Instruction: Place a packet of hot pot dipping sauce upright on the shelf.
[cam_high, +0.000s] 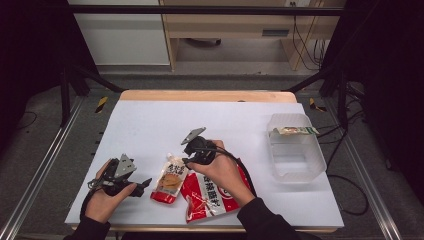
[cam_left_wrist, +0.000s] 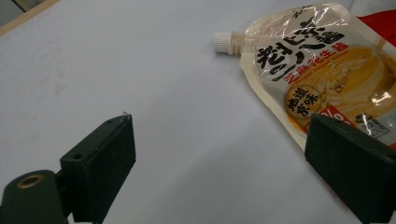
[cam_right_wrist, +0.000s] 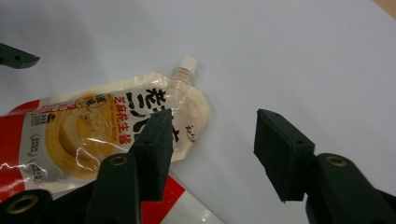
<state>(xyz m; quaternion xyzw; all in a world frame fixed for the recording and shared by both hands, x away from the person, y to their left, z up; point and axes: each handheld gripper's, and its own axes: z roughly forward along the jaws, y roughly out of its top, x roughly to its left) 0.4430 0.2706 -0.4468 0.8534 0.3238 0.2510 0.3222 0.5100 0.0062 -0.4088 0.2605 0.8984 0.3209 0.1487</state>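
A spouted sauce pouch (cam_high: 170, 181) with a white cap, yellow picture and red base lies flat on the white mat (cam_high: 150, 125). Its right edge rests against a red snack bag (cam_high: 209, 196). My left gripper (cam_high: 142, 186) is low at the pouch's left and stands open. In the left gripper view the pouch (cam_left_wrist: 327, 74) lies just past the right jaw of that gripper (cam_left_wrist: 219, 126). My right gripper (cam_high: 186, 159) hovers open over the pouch's spout end. In the right gripper view its left jaw overlaps the pouch (cam_right_wrist: 93, 133) below the cap, and this gripper (cam_right_wrist: 212, 121) holds nothing.
A clear plastic tub (cam_high: 296, 160) stands at the right of the mat with a slim packet (cam_high: 294, 131) across its far rim. The table's wooden far edge (cam_high: 205, 95) lies beyond. The left gripper's jaw tip (cam_right_wrist: 16, 57) shows far off in the right gripper view.
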